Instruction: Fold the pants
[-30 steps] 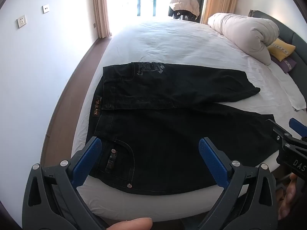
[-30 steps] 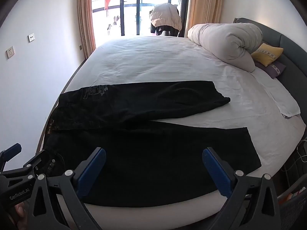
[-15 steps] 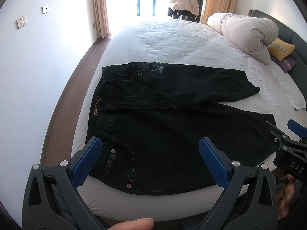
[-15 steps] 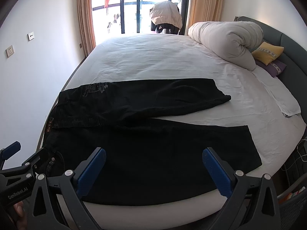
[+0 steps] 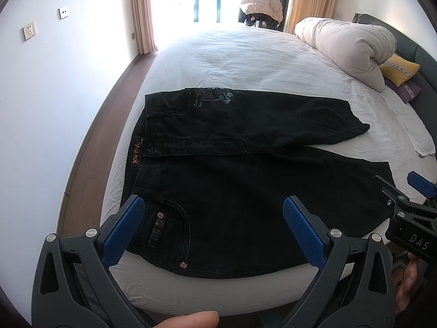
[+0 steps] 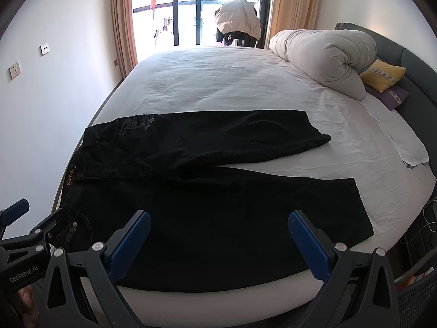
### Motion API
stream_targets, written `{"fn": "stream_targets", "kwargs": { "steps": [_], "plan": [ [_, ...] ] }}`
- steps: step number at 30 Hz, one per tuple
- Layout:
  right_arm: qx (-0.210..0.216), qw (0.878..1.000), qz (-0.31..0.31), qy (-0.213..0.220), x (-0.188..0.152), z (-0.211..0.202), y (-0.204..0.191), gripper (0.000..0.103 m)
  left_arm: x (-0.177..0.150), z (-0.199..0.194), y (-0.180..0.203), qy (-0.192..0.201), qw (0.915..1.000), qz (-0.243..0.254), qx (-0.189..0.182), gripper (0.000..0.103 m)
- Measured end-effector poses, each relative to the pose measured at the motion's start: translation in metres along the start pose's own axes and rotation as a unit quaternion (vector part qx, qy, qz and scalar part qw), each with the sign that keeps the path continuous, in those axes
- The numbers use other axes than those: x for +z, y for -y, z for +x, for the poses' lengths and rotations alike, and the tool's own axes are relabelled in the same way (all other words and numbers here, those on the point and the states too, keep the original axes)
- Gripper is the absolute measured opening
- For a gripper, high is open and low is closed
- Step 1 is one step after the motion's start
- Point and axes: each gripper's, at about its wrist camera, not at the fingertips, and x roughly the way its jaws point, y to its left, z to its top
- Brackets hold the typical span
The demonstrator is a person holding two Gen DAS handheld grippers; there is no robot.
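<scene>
I'm looking across a white bed [image 5: 245,54] toward a bright window. My left gripper [image 5: 215,227] and right gripper [image 6: 218,237] both hang released, jaws wide, over the near edge. The black pants [image 5: 245,186] lie flat there, waistband left, legs spread apart rightward. Only the left view shows the orange waistband label [image 5: 135,153] and pocket rivets clearly; the right view alone shows the near leg's whole hem [image 6: 363,205].
</scene>
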Motion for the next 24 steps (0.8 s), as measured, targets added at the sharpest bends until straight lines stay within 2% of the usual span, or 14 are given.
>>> {"fn": "stream_targets", "kwargs": {
  "steps": [24],
  "plan": [
    [0.001,1.000,0.000,-0.007,-0.0046,0.0056,-0.0040,0.103,-0.0051,0.0006,0.0009,-0.003,1.0000,0.000,0.000,0.103]
  ]
}}
